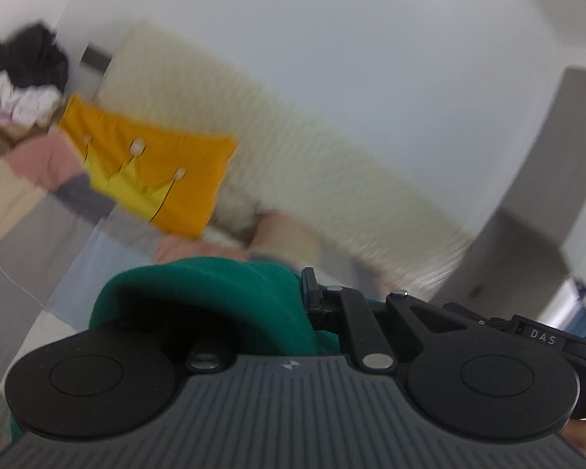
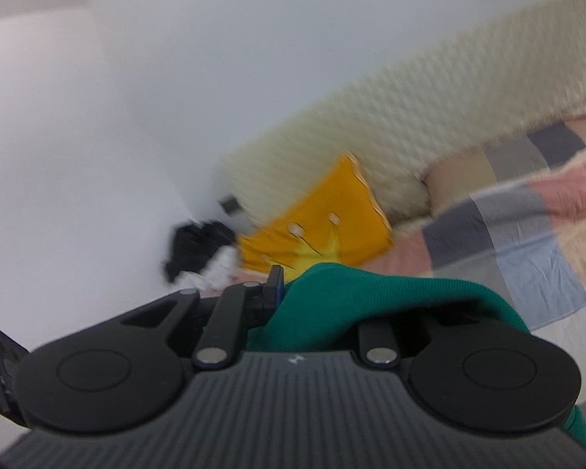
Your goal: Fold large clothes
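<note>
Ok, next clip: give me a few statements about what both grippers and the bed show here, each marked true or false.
1. The left gripper holds green garment fabric. True.
2. The right gripper is empty. False: green fabric drapes over it too.
3. The cushion by the headboard is blue. False: orange with a yellow crown.
4. The bed cover is patchwork checked. True.
5. A dark clothes pile lies beyond the cushion. True.
</note>
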{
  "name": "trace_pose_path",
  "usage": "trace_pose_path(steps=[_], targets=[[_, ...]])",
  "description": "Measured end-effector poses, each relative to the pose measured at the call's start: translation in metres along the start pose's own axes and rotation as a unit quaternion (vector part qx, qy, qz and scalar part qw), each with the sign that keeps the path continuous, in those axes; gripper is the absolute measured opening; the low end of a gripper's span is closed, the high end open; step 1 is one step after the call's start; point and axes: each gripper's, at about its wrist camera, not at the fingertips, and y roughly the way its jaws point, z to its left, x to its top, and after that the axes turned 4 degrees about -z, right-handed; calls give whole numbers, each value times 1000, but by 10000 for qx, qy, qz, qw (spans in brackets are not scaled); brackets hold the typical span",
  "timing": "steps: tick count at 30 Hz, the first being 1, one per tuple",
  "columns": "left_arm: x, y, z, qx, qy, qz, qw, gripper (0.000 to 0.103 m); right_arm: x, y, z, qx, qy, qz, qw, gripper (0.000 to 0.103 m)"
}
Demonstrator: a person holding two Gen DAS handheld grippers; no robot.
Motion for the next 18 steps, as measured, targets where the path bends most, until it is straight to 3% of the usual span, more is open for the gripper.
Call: trace_pose_path(steps=[3, 8, 13, 18], targets=[[-40, 103, 65, 231, -115, 490, 9985, 11, -33, 61, -34, -258, 48, 310, 9992, 22], [-99, 212, 156, 383, -287, 1043, 9934, 11, -95, 151, -98, -570, 330, 812, 9945, 21], [-123, 249, 190, 438, -268, 1417, 9886, 15, -127, 162, -119, -843, 470, 1225, 9878, 22], [-131, 257, 186, 477, -60, 1678, 9846, 17, -153, 184, -146, -1172, 808, 1603, 9768, 24]])
